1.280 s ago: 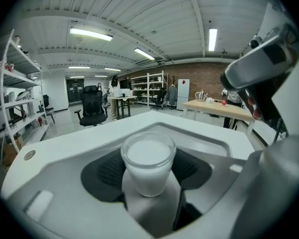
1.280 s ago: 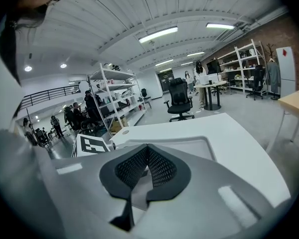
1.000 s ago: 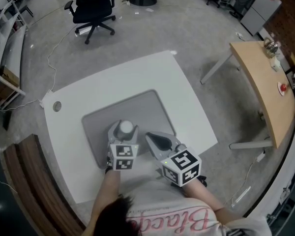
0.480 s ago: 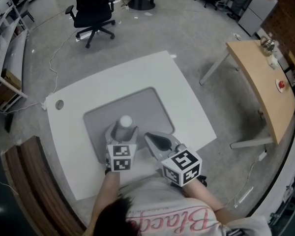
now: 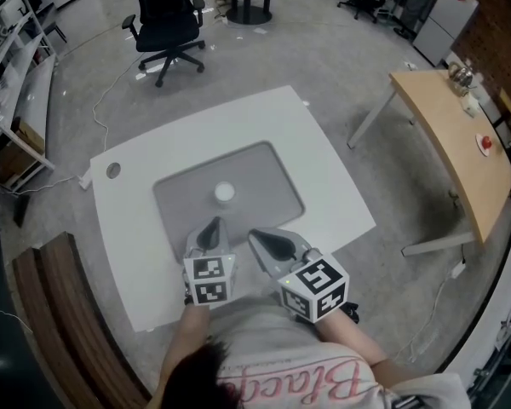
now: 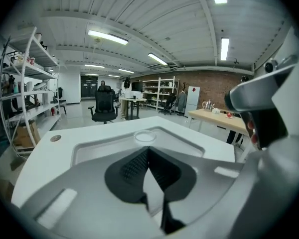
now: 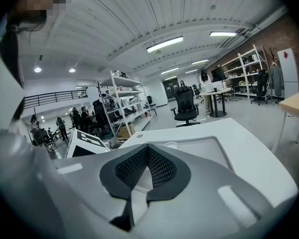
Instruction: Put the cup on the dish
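L gripper [image 5: 211,226]: jaws fully closed, pads meet tip to tip, nothing in them. R gripper [image 5: 264,241]: same, closed & empty. Both sit at bottom-center of head view, over the near edge of the grey mat [image 5: 260,173].

Dish [image 5: 224,193]: low round white piece, mid-frame, flat on the mat, ahead of L gripper tips & apart from them. Can't split cup from dish at this res. In L gripper view it sits dead ahead [image 6: 145,136].

Clearance: mat is bare all round the dish, with free margin to every mat edge. White table [image 5: 332,194] is bare outside the mat, bar a cable hole [image 5: 112,170] left of center. Off-table: office chair [image 5: 166,15] top left, wood desk [image 5: 456,135] at right, both well apart from the table edges.
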A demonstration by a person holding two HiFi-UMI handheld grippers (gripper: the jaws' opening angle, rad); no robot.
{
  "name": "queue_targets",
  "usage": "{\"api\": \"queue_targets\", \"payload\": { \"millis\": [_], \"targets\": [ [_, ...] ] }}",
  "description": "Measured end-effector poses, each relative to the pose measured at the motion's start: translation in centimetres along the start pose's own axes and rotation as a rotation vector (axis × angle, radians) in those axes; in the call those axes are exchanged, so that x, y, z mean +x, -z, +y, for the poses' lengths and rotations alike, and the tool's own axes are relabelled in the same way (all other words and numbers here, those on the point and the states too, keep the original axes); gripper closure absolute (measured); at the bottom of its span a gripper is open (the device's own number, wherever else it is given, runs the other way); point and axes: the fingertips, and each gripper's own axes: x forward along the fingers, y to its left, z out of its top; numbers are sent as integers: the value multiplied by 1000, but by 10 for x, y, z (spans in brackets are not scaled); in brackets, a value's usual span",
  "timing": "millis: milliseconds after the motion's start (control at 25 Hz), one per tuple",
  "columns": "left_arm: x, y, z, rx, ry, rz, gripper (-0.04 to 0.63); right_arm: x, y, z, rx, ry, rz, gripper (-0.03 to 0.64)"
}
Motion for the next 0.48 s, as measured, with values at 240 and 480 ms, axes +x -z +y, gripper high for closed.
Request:
{"api": "queue_targets", "payload": {
  "millis": [240, 480],
  "targets": [
    [-32, 0, -6, 8, 23, -40, 595, -12, 6, 25, -17, -3, -21, 617],
    [-58, 5, -13, -1, 63, -73, 595, -32, 9, 43, -24, 22, -66, 617]
  ]
}}
